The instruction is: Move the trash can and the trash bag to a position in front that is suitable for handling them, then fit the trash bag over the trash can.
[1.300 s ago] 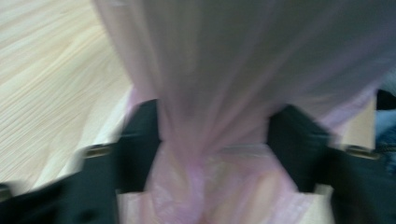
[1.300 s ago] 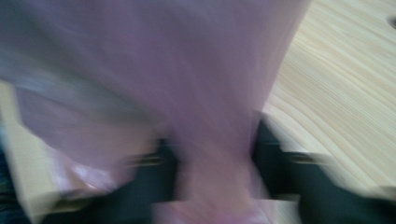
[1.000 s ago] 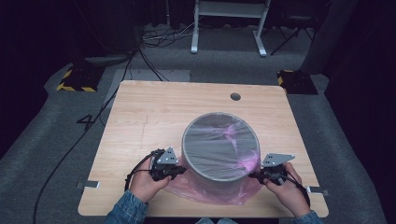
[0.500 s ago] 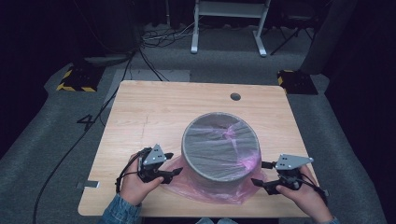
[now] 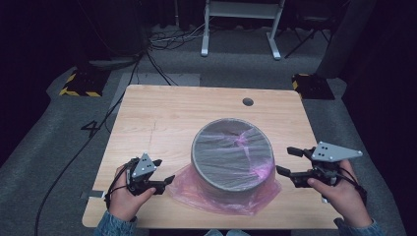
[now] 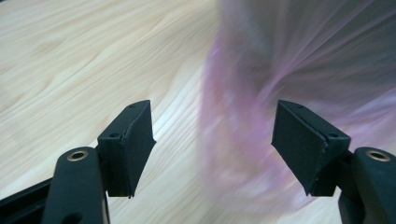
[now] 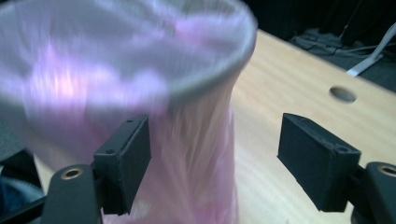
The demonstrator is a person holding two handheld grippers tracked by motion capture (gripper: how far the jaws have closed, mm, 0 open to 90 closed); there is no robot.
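The bin point(image 5: 231, 155) stands on the table point(image 5: 162, 118) between the two claws, and a pink bag point(image 5: 223, 196) is already pulled over it. The film covers the rim and the inside, and its loose end lies spread on the wood around the foot of the bin, mostly on the person's side.

The left claw point(image 5: 166, 172) is just to the left of this loose film, low over the table. Its jaws have just been opening and now stand spread, with nothing between them; in the left gripper view the bag point(image 6: 280, 93) is ahead and a little to the right.

The right claw point(image 5: 290, 161) is to the right of the bin, apart from it and lifted higher. Its jaws have also just been opening and hold nothing.

I judge that the lining is mostly done. What may remain is only to tidy the loose skirt at the bottom.
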